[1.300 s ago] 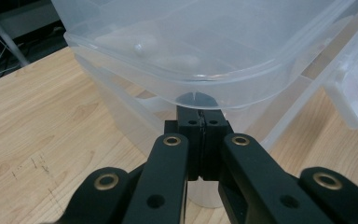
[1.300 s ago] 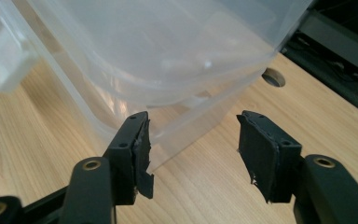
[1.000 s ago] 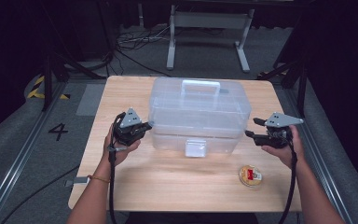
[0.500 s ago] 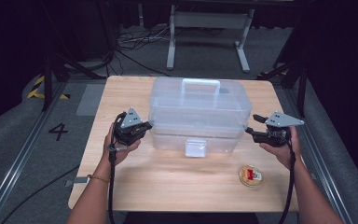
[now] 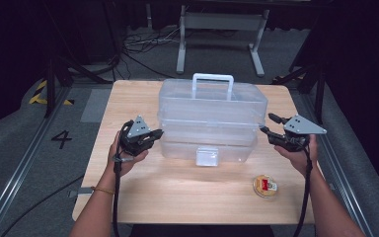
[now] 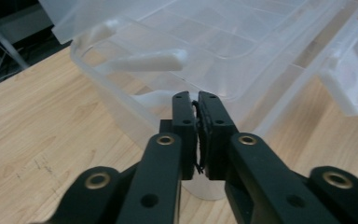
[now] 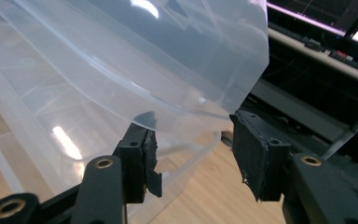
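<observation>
Since the earlier frame the lid of the clear storage box (image 5: 212, 118) has lifted a little: its handle (image 5: 212, 84) stands higher and a gap shows along the front. The right tongs (image 5: 272, 129) have shifted slightly at the box's 3 o'clock end, while the left tongs (image 5: 154, 136) sit at its 9 o'clock end much as before.

The left tongs (image 6: 196, 109) are closed, jaws pressed together with nothing between them, tips just at the box's lower wall. The right tongs (image 7: 193, 154) are open, and the lid's corner edge hangs between the two jaws without being pinched.

The box stands in the middle of the wooden surface (image 5: 128, 103), toward 12 o'clock from the person's hands. It looks light and apparently empty, thin-walled and glossy, so likely slippery to rubber pads and prone to flexing; the lid could twist if raised from one corner. The firmest holds would be the lid rim at each end, or the white handle on top. It is translucent plastic, with divided compartments, and a flap latch (image 5: 208, 157) hanging at 6 o'clock. A small round tin (image 5: 266, 185) lies well apart near 5 o'clock.
</observation>
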`<state>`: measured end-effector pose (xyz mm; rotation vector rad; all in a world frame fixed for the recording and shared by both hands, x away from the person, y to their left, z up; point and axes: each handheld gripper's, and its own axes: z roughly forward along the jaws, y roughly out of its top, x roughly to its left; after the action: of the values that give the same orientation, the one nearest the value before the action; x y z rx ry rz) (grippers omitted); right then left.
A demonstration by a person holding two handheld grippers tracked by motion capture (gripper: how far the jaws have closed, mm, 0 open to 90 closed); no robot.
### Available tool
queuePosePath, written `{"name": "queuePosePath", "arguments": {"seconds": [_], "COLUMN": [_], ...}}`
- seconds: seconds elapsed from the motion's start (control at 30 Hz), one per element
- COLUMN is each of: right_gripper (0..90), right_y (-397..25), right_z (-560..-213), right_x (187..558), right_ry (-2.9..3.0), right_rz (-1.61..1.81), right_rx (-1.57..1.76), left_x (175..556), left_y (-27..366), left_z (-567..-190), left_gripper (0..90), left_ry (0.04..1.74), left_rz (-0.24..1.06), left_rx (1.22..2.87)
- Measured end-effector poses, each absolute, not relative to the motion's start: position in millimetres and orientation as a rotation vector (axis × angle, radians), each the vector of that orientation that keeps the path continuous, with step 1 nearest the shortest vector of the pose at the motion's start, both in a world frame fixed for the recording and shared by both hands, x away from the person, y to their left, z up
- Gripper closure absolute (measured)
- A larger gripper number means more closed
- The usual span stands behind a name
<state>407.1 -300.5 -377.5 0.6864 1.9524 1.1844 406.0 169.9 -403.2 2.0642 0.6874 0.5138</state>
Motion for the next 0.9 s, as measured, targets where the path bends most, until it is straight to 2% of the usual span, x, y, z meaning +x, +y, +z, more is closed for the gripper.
{"name": "queuePosePath", "arguments": {"seconds": [0.43,0.7,0.9], "right_gripper": [64.5,68.3,70.7], "right_y": [-288.1,-282.8,-280.9], "right_z": [-360.5,-353.0,-348.2], "right_x": [407.4,411.7,416.7], "right_ry": [1.888,1.831,1.811], "right_rz": [1.169,1.142,1.156], "right_rx": [0.619,0.672,0.734], "left_x": [393.2,384.2,380.6], "left_y": [167.8,152.4,136.9], "left_z": [-395.8,-391.5,-391.7], "left_gripper": [77.5,66.9,65.7], "left_ry": [0.620,0.518,0.453], "left_rz": [0.545,0.509,0.497], "left_rx": [2.123,2.174,2.214]}}
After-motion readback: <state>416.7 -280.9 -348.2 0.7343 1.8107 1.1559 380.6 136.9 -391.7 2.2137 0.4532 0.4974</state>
